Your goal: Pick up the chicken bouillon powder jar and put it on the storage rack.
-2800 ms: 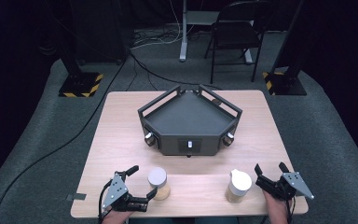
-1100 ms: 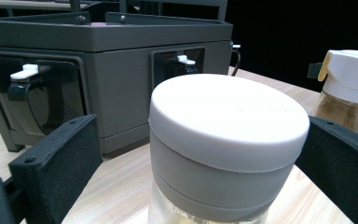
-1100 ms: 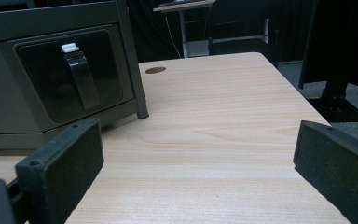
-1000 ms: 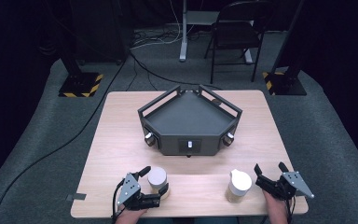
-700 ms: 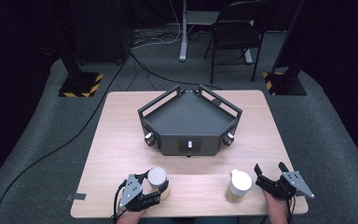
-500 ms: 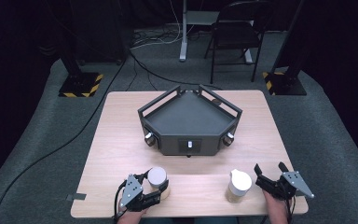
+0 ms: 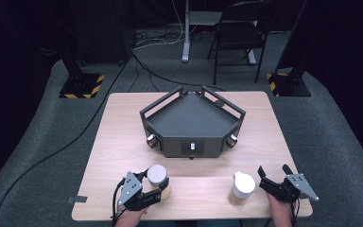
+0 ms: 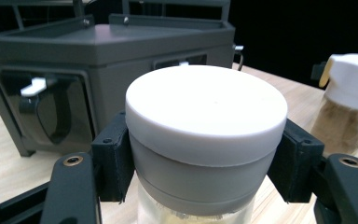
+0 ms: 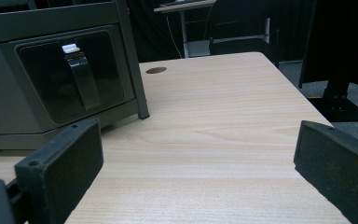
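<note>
Your left gripper (image 7: 157, 185) clamps the near-left jar (image 7: 158, 179) just below its white lid (image 8: 206, 112), low enough to steady it on the table (image 7: 123, 123). Your right gripper (image 7: 269, 178) rests with jaws spread, empty, just right of the other jar (image 7: 242, 188).

A dark lab or studio: black curtains, hazard-striped stand bases (image 7: 81, 87), floor cables (image 7: 52, 153)

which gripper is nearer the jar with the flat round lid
Left. The left gripper is clamped on that jar just under the lid; the right gripper sits open across the table, beside the other jar.
</note>
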The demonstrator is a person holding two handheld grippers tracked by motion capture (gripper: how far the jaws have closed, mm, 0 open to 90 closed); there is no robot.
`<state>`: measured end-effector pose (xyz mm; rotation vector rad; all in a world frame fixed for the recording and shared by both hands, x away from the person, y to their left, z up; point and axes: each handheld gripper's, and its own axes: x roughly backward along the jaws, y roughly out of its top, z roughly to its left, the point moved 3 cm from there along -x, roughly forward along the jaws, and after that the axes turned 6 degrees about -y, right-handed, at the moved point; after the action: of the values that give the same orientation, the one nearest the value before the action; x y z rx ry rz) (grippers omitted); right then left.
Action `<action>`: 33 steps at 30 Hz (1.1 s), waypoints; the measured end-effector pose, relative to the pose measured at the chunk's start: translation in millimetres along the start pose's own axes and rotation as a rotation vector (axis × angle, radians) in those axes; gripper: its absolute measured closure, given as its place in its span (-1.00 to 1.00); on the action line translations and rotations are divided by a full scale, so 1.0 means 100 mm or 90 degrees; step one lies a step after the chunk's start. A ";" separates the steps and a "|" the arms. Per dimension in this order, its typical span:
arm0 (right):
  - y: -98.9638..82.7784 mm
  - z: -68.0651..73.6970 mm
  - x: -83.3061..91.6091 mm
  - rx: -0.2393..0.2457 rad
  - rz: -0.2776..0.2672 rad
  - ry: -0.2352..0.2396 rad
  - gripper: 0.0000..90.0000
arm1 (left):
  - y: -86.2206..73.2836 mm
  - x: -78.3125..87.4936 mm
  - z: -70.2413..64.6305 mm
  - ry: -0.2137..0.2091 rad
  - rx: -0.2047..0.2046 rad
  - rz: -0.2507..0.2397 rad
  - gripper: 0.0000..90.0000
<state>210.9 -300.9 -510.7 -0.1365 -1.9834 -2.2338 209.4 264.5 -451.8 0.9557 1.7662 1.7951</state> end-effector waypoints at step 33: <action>0.00 -0.02 0.00 -0.012 0.001 0.003 -1.00 | 0.63 -0.22 -0.05 -0.055 -0.056 0.000 -0.26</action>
<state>211.0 -303.1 -511.0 -0.1350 -1.9606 -2.2506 229.7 239.9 -393.2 0.9819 1.6213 1.7883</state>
